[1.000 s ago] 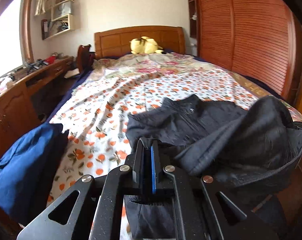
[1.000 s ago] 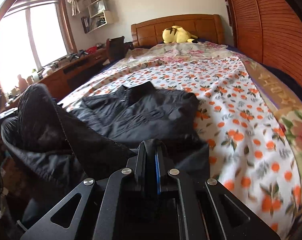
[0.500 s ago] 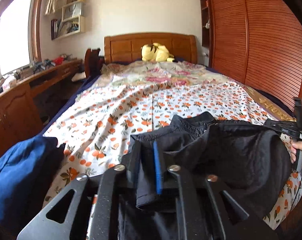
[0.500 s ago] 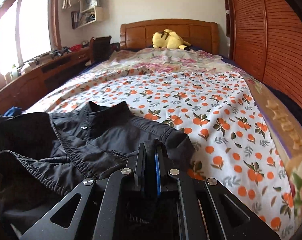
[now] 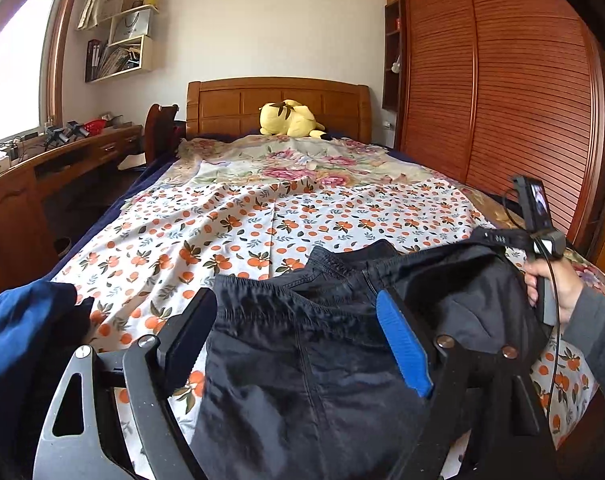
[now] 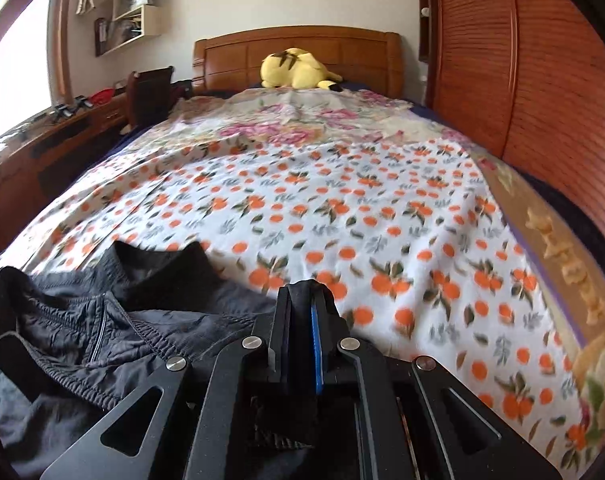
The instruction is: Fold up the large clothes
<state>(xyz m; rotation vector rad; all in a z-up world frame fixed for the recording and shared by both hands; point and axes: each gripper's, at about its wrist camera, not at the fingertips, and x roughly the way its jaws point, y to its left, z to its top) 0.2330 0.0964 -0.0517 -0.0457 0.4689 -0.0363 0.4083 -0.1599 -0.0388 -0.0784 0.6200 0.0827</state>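
A black jacket lies crumpled at the foot of the bed, its collar pointing toward the headboard. My left gripper hovers over its near part, jaws opening wide. The cloth lies between the fingers and the pads do not press on it. My right gripper is shut on the jacket's right edge, with black cloth trailing to its left. In the left wrist view the right gripper sits at the far right, held by a hand, and the jacket rises up to its tips.
A dark blue garment is heaped at the bed's near left corner. A yellow plush toy rests by the wooden headboard. A wooden desk runs along the left; louvred wardrobe doors stand along the right.
My left gripper was shut on the jacket and has opened, letting the cloth go. My right gripper has carried its jacket edge to the right, drawing the jacket out wider.
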